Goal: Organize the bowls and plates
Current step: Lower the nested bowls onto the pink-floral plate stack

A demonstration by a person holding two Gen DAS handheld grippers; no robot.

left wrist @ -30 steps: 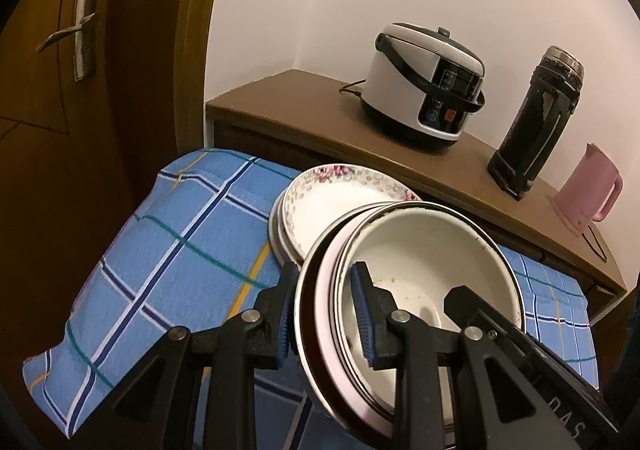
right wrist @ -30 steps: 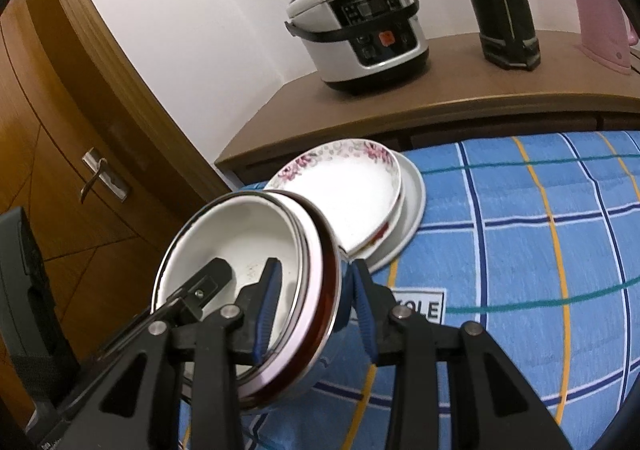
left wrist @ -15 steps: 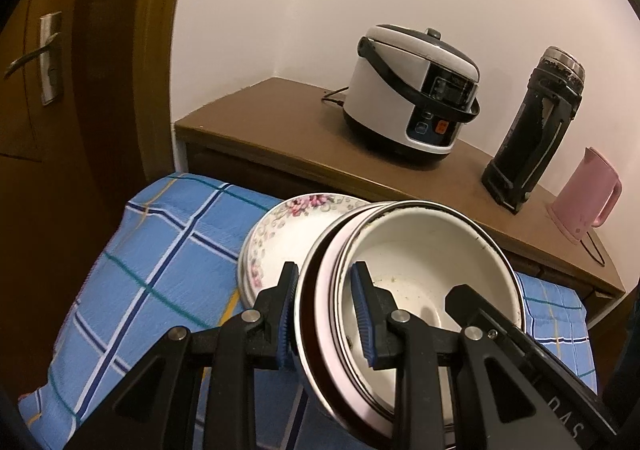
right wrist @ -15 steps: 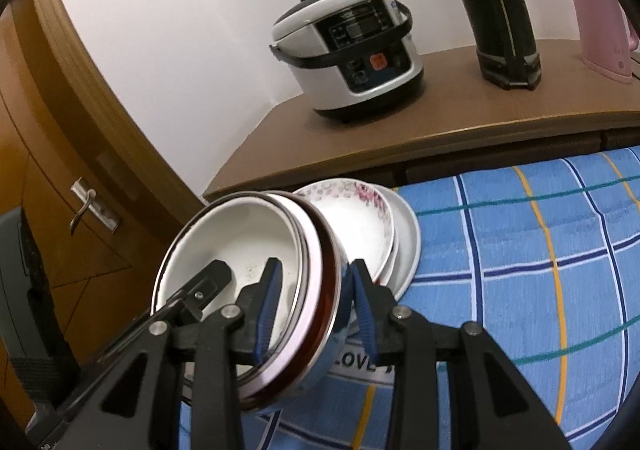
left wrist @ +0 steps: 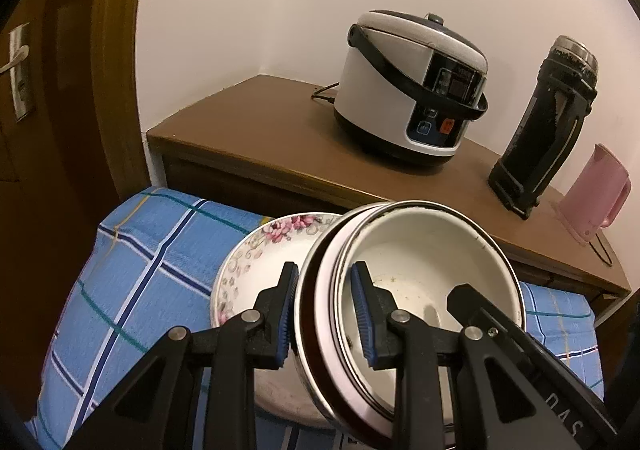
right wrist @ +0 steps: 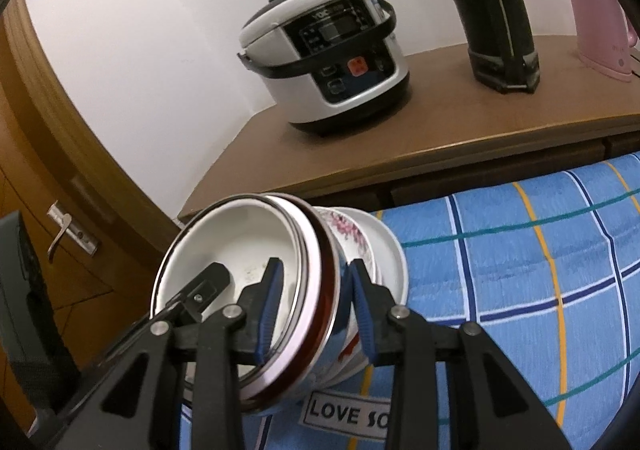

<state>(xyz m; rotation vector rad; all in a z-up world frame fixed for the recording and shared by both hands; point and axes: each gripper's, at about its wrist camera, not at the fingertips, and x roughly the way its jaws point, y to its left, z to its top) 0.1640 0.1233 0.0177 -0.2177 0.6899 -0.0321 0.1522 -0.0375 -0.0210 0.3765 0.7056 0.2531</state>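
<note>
Left claw (left wrist: 325, 310): I have it clamped on the bowl stack's (left wrist: 420, 274) rim at 9 o'clock.
Right claw (right wrist: 316, 306): clamped on the opposite rim.
Bowls: held tilted over the flowered plates (left wrist: 260, 254).
Plates: on the blue checked cloth (right wrist: 520, 250).

White wall (left wrist: 320, 2), wooden sideboard (left wrist: 260, 122), wooden door (left wrist: 48, 130)
</note>
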